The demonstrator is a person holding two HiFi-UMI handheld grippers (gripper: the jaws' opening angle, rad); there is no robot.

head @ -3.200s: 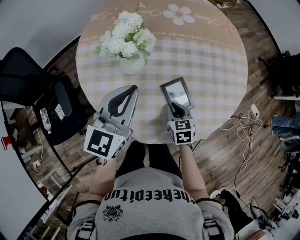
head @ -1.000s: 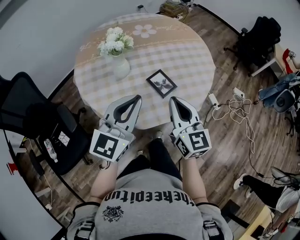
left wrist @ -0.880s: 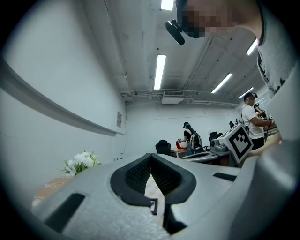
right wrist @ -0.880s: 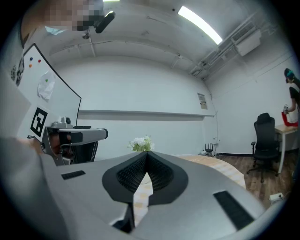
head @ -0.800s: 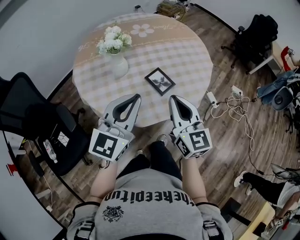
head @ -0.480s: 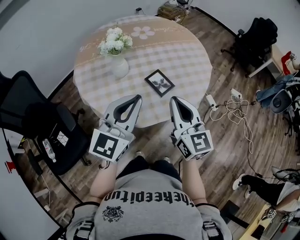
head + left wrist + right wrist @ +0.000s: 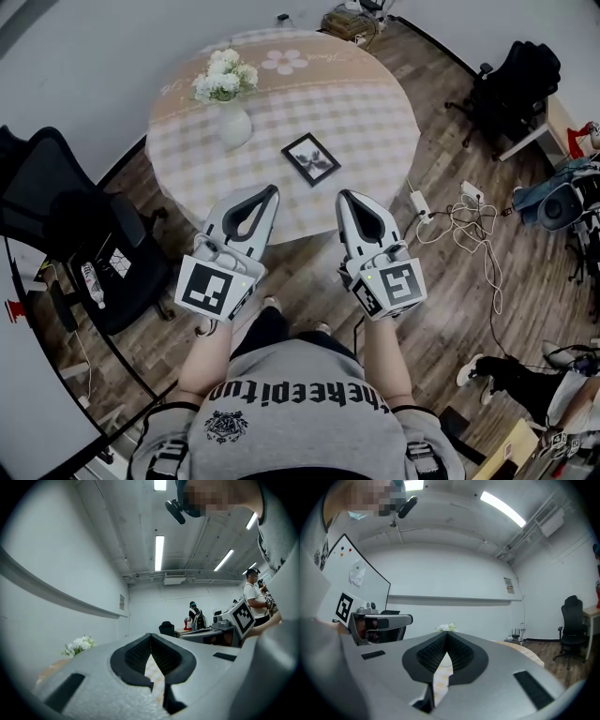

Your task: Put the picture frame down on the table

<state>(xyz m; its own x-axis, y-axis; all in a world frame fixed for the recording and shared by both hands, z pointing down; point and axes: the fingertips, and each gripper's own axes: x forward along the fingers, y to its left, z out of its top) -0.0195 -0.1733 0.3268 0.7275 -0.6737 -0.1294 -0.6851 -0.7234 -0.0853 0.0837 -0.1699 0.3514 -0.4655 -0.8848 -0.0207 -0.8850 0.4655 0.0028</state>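
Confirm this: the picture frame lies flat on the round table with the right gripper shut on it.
Not quite. The picture frame does lie flat on the round table, but the right gripper is shut on nothing, clear of the frame, as the head view shows.

the person wears a grey sweatshirt (image 7: 298, 412) with dark block lettering across the chest and a small dark emblem beneath it, its sleeves stopping short of the forearms, over dark trousers (image 7: 267, 328). the left gripper (image 7: 269, 191) and right gripper (image 7: 343, 196) are pale grey curved shells lined with black ribbed pads (image 7: 161, 656), each backed by a cube (image 7: 211, 287) bearing black-and-white square markers.
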